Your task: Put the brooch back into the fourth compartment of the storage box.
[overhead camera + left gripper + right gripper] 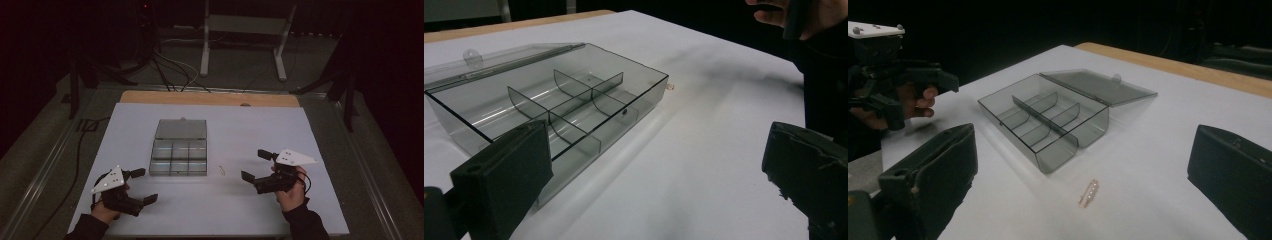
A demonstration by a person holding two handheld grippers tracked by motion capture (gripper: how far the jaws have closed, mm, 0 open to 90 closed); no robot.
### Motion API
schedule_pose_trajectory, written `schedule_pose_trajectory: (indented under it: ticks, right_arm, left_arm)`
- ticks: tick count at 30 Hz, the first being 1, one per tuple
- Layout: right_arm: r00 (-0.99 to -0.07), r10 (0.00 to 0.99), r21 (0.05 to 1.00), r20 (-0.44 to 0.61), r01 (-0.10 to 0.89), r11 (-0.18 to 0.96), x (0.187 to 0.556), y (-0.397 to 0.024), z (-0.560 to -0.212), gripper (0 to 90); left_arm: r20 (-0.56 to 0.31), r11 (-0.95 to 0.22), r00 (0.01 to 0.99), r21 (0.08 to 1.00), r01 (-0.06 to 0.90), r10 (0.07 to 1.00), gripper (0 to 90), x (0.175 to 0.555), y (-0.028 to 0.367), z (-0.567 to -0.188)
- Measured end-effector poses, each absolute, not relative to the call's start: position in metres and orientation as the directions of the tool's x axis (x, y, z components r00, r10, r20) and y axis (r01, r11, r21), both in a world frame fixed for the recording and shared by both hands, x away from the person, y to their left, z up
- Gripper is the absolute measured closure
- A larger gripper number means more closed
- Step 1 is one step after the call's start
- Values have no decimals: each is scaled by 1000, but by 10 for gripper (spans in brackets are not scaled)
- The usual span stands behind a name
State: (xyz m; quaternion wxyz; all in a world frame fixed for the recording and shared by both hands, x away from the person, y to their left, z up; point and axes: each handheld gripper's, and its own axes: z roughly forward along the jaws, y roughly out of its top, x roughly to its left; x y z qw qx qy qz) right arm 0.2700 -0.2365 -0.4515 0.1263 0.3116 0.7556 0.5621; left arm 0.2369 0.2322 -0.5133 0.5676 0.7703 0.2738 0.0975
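A smoky clear compartment box (179,156) lay open, lid flat behind it, ahead of and between both grippers' spread fingers. A small gold clasp (1088,193) lay beside it, nearer the right fingers.

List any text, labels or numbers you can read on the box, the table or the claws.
None can be read.
Clear divided box: no label or lettering.
Small gold item on the table: too small to tell any marking.
Left claw and right claw: no print.

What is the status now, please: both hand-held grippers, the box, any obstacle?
Left hand-held gripper open, empty. Right hand-held gripper open, empty. Compartment box lid open, compartments bare. Small gold pin on table beside box; path free.
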Motion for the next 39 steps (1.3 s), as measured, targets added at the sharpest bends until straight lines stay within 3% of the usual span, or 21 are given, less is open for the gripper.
schedule_pose_trajectory:
  ticks: [14, 27, 39]
  right_arm:
    - [-769, 616, 916, 172, 355, 187, 290, -215, -452, 0]
    - [-738, 643, 871, 204, 437, 225, 311, -187, -469, 0]
    - [-723, 678, 806, 129, 475, 353, 317, -163, -493, 0]
  left_arm:
    - [-162, -206, 832, 927, 312, 531, 12, 237, 232, -513]
    - [-165, -199, 833, 929, 311, 529, 12, 236, 233, -513]
    - [-169, -198, 834, 929, 313, 524, 12, 237, 232, -513]
